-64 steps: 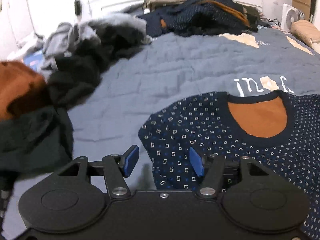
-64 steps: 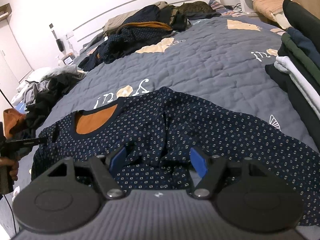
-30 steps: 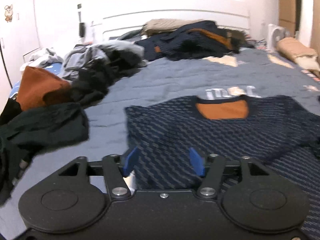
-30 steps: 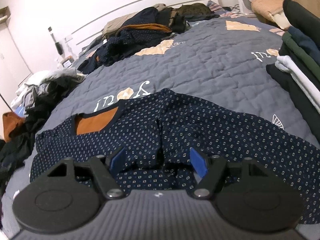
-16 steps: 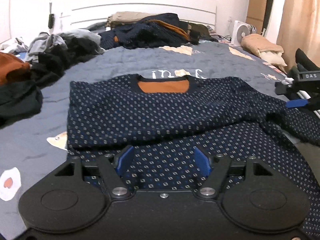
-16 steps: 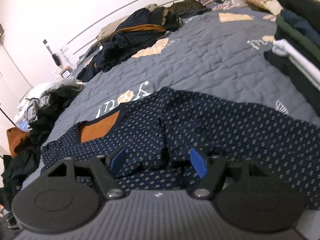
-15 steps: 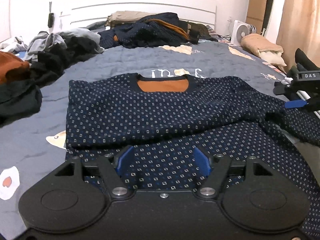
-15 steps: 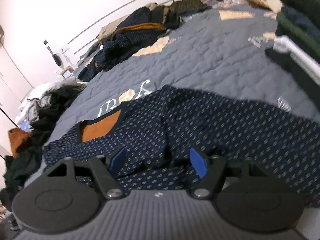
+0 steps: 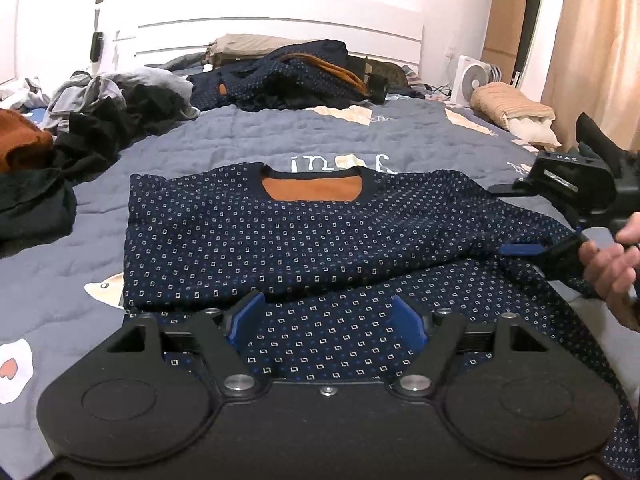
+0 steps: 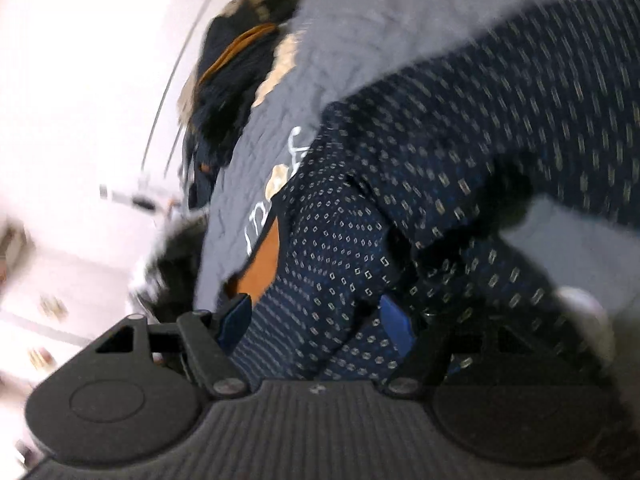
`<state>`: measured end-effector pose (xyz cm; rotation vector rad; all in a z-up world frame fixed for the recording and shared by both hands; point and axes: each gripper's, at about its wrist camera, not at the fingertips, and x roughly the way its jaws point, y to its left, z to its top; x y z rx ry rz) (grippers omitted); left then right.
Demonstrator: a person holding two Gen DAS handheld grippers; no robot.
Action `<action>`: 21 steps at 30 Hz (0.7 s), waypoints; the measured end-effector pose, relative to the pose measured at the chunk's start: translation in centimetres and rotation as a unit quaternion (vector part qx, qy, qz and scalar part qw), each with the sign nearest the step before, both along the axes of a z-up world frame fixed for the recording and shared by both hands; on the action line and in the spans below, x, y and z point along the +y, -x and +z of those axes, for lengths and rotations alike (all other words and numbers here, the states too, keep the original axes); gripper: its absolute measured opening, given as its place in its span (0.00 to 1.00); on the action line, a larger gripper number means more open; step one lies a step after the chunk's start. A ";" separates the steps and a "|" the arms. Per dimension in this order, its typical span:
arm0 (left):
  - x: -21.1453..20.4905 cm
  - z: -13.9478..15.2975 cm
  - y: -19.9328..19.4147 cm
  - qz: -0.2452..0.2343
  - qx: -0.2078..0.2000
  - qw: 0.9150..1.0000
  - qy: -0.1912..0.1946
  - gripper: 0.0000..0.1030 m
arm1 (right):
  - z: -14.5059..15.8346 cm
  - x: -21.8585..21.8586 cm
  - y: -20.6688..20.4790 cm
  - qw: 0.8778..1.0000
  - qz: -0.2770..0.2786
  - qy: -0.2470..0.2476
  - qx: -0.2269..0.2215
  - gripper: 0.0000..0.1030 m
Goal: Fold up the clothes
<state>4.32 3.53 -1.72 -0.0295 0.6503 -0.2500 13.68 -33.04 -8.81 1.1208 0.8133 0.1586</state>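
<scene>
I see the navy patterned sweater (image 9: pixel 280 236) spread flat on the grey quilt (image 9: pixel 224 140), open quilt beyond its collar. My left gripper (image 9: pixel 328 322) hovers at its near hem, jaws opening, not pressing the cloth. My right gripper (image 10: pixel 316 320), tilted and blurred, has its jaws apart over the fabric by the sleeve. Dark clothes (image 9: pixel 100 128) crowd the left edge; another heap (image 9: pixel 296 76) sits by the headboard.

The sweater (image 9: pixel 280 240) lay flat on the bed (image 9: pixel 248 140). Left of the sweater sat a heap of clothes (image 9: pixel 100 120); behind the sweater, by the headboard (image 9: pixel 280 36), another pile (image 9: pixel 296 80). Right of that pile stood a fan (image 9: pixel 474 80) and a pillow (image 9: pixel 512 110).
</scene>
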 end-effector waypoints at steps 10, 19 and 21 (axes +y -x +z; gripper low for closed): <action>0.2 0.1 0.1 0.003 -0.001 1.000 0.002 0.69 | -3.6 0.1 -1.2 0.996 -0.056 -0.048 0.050 0.61; 0.3 0.2 0.0 0.004 -0.002 1.000 0.002 0.69 | -1.2 1.3 -1.6 0.989 -0.024 0.146 0.005 0.14; 0.3 0.2 0.0 0.003 -0.003 1.000 0.000 0.69 | -0.3 2.4 -1.6 0.978 -0.003 0.210 -0.015 0.14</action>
